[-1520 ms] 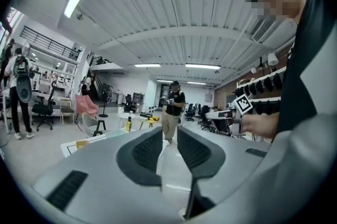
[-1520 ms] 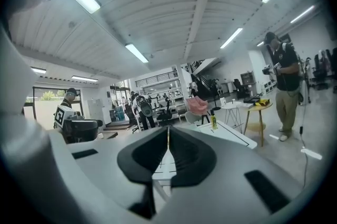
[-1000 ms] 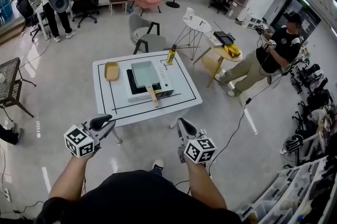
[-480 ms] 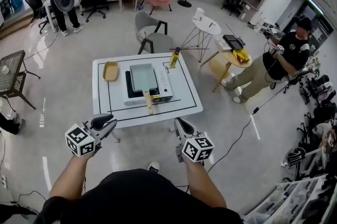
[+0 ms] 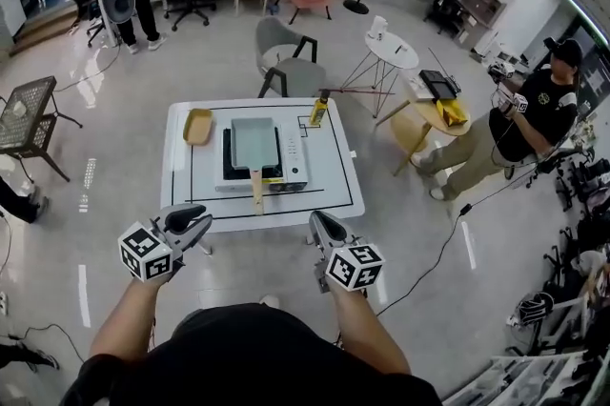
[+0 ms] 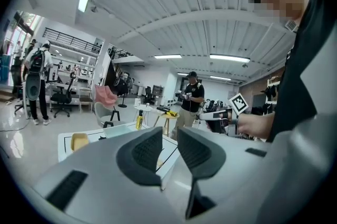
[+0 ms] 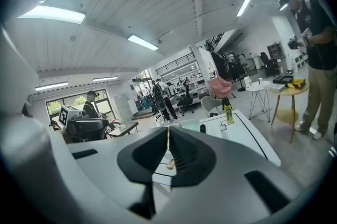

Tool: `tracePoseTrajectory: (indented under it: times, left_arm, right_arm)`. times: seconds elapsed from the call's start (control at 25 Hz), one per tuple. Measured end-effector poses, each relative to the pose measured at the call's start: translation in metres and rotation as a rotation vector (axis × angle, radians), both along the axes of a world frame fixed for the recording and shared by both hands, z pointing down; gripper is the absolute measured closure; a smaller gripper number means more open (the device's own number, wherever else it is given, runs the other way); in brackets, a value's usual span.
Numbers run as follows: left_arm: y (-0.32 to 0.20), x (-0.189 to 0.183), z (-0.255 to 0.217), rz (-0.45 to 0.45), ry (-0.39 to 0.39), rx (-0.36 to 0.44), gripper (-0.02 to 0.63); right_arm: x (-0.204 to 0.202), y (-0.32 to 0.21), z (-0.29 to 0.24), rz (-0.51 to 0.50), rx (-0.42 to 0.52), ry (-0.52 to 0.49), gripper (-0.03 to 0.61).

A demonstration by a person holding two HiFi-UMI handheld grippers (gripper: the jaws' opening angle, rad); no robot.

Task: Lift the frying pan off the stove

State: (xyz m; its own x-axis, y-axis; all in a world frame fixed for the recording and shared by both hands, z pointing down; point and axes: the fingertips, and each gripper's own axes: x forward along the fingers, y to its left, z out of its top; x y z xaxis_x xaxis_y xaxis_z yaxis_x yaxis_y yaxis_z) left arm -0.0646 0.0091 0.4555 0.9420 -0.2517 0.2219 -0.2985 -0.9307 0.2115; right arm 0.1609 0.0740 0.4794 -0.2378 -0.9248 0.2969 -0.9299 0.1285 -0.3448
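Note:
A rectangular grey-green frying pan (image 5: 254,142) sits on a black and white portable stove (image 5: 286,168) in the middle of a low white table (image 5: 334,175). Its wooden handle (image 5: 256,191) points toward me. My left gripper (image 5: 193,223) and right gripper (image 5: 317,225) hang over the floor short of the table's near edge, both shut and holding nothing. In the left gripper view the gripper (image 6: 169,136) points past the table (image 6: 66,140) and the pan (image 6: 118,130). In the right gripper view the gripper (image 7: 168,136) faces the table (image 7: 242,133).
A yellow dish (image 5: 198,126) and a yellow bottle (image 5: 317,110) stand on the table. A grey chair (image 5: 286,61), a round white side table (image 5: 391,51) and a yellow-topped table (image 5: 434,109) stand behind it. A seated person (image 5: 515,123) is at the right, and a cable (image 5: 429,247) crosses the floor.
The view has swung so that the table sits squarer in front of me. Both grippers stay shut in about the same place.

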Motion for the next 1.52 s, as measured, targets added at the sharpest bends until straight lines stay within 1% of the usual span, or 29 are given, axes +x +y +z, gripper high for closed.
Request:
tracePoseTrajectory:
  times: [0.32,0.6,1.12,1.32,1.52]
  left_arm:
    - [-0.002,0.033,0.004,-0.07,-0.006,-0.007,0.52]
    - [-0.003,0.039,0.013,-0.108,-0.019,-0.022,0.52]
    - [-0.021,0.046,0.022,-0.119,0.001,-0.051,0.518]
    - [-0.038,0.052,0.026,-0.114,0.009,-0.056,0.517]
    - [-0.062,0.046,0.031,-0.124,0.007,-0.078,0.515]
  right_arm:
    - [0.029,-0.02,0.011,-0.091,-0.019,-0.022,0.565]
    - [0.039,-0.039,0.014,-0.139,-0.019,-0.019,0.565]
    - [0.029,-0.062,0.022,-0.191,-0.052,-0.003,0.565]
    - [0.032,-0.082,0.03,-0.19,-0.063,-0.009,0.565]
    - [0.023,-0.103,0.032,-0.2,-0.074,-0.021,0.565]
